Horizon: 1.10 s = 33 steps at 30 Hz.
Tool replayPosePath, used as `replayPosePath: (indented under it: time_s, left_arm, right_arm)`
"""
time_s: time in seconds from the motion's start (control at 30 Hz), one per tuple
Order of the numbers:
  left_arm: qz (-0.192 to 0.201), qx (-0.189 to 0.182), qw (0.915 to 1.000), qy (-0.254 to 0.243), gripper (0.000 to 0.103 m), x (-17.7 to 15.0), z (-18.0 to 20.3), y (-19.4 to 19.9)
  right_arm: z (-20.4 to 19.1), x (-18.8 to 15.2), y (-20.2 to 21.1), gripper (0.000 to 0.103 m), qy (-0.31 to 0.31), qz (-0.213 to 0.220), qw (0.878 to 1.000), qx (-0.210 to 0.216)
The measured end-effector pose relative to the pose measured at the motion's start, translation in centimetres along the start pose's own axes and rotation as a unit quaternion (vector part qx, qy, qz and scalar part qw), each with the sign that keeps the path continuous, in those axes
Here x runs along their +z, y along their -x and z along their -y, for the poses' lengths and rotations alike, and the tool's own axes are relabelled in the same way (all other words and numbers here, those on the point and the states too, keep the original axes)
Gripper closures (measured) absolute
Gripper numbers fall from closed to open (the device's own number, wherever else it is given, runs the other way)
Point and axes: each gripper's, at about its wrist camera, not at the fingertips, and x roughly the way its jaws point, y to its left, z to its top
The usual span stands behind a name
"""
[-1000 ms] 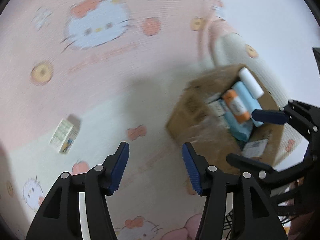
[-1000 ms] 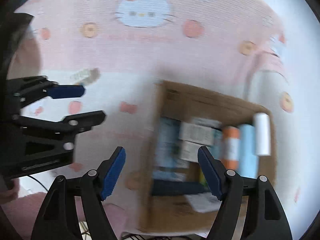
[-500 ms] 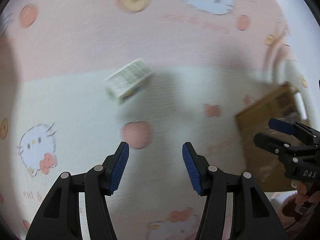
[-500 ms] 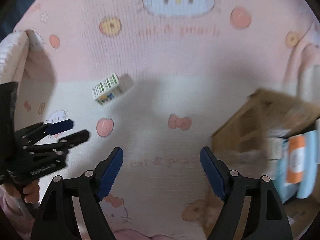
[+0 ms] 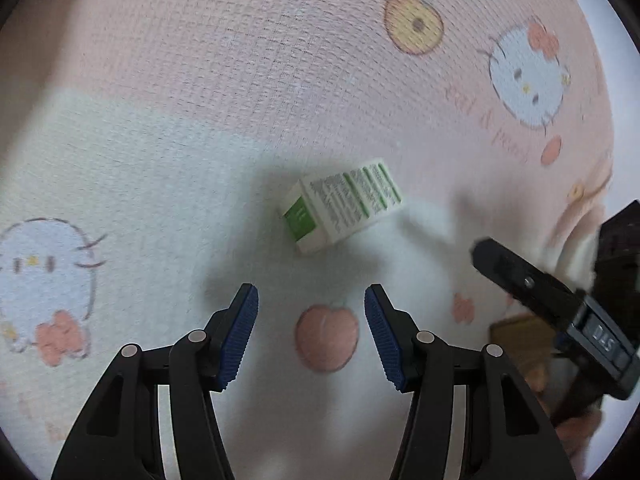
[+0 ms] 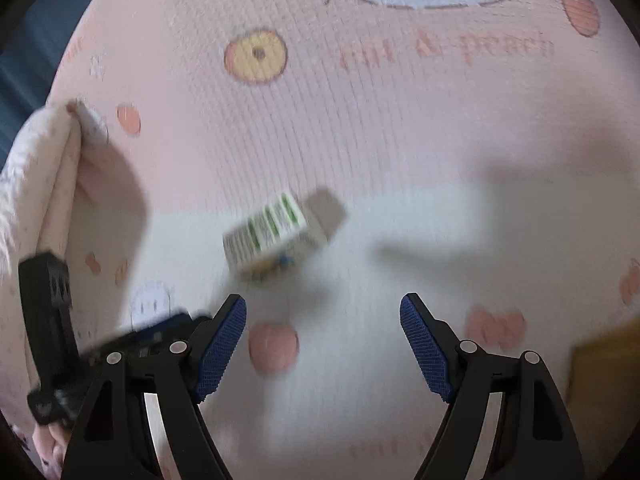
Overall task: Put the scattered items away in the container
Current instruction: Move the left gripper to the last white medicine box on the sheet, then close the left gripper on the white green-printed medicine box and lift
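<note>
Pink-and-white knitted blanket (image 5: 168,152), cartoon-printed, carries one small carton (image 5: 343,205) lying flat just ahead of the left claw (image 5: 311,334).

Green-and-white printed cardboard, crisp-edged and box-shaped, it sits askew to both claws; the left claw gapes wide and empty, and so does the right claw (image 6: 322,346). Best to turn the left claw square to the carton's long sides, come down gently into the soft weave, and close without crushing the thin card.
</note>
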Motion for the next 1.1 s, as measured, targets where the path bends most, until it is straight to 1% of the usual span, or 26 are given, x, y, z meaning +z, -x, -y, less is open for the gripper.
replayPosePath:
  time_s: [0.1,0.2,0.23,0.27,0.3,0.33,0.37,0.4,0.47,0.53,0.57,0.6,0.63,0.67,0.77,0.83,0.9,0.97,1.03,1.1]
  left_arm:
    - [0.025,-0.027,0.999,0.024,0.044,1.0,-0.7,-0.6]
    - [0.042,-0.056,0.9954,0.065,0.045,2.2,-1.8,-1.3]
    - [0.044,-0.066,0.9937,0.079,0.047,2.6,-2.2,-1.5]
    - [0.044,-0.078,0.9911,0.098,0.051,2.9,-2.8,-2.0]
    - [0.042,-0.082,0.9897,0.109,0.052,3.1,-3.0,-2.4]
    - [0.042,-0.084,0.9882,0.121,0.053,3.2,-3.3,-2.7]
    - [0.042,-0.095,0.9856,0.134,0.056,3.3,-3.6,-2.9]
    - [0.041,-0.104,0.9839,0.139,0.059,3.3,-3.7,-3.2]
    - [0.037,-0.115,0.982,0.145,0.062,3.1,-3.6,-3.4]
    - [0.029,-0.111,0.984,0.137,0.069,3.0,-2.9,-4.2]
    - [0.027,-0.104,0.9857,0.13,0.073,2.9,-2.7,-4.4]
    - [0.03,-0.095,0.9881,0.117,0.073,2.7,-2.3,-4.3]
    - [0.032,-0.095,0.989,0.109,0.073,2.7,-2.0,-4.4]
    - [0.03,-0.095,0.9902,0.098,0.073,2.6,-1.8,-4.4]
    - [0.017,-0.101,0.9921,0.072,0.074,2.2,-1.3,-4.4]
    - [0.009,-0.109,0.9915,0.071,0.074,1.6,-1.4,-4.0]
    - [0.004,-0.128,0.9891,0.073,0.074,0.6,-1.5,-2.9]
    - [-0.002,-0.143,0.9878,0.062,0.074,-0.7,-0.7,-2.0]
    - [-0.002,-0.147,0.9879,0.048,0.074,-2.3,0.4,-1.1]
    - [0.002,-0.149,0.9884,0.028,0.074,-4.1,1.6,-0.2]
  right_arm:
    - [0.8,1.6,-1.7,0.025,-0.016,0.013,0.999,0.04]
    - [2.7,2.7,-3.4,0.025,-0.075,0.029,0.993,0.081]
    - [3.6,2.9,-4.1,0.026,-0.106,0.029,0.989,0.101]
    - [4.0,3.1,-4.5,0.03,-0.123,0.032,0.986,0.111]
    - [4.5,3.1,-4.8,0.042,-0.138,0.035,0.983,0.116]
    - [4.9,3.2,-5.1,0.047,-0.156,0.035,0.98,0.119]
    - [5.2,3.3,-5.8,0.049,-0.172,0.027,0.977,0.124]
    - [5.4,3.3,-6.3,0.049,-0.181,0.017,0.975,0.13]
    - [5.4,3.2,-7.6,0.049,-0.186,-0.011,0.972,0.144]
    - [5.1,3.0,-8.1,0.05,-0.174,-0.017,0.976,0.131]
    - [4.8,2.7,-8.3,0.058,-0.162,-0.018,0.979,0.124]
    - [4.6,2.5,-8.4,0.075,-0.152,-0.02,0.98,0.126]
    - [4.3,2.0,-8.1,0.08,-0.142,-0.011,0.979,0.144]
    - [4.0,1.8,-7.8,0.083,-0.134,-0.004,0.982,0.136]
    - [3.0,0.9,-6.4,0.084,-0.099,0.004,0.989,0.111]
    - [2.5,0.1,-5.2,0.084,-0.082,0.002,0.992,0.097]
    - [2.6,-0.7,-3.9,0.084,-0.081,0.003,0.992,0.095]
    - [2.5,-2.3,-1.8,0.084,-0.087,0.002,0.992,0.089]
    - [2.2,-3.7,-0.6,0.085,-0.09,-0.001,0.993,0.079]
    - [2.0,-6.1,1.1,0.085,-0.099,0.002,0.992,0.073]
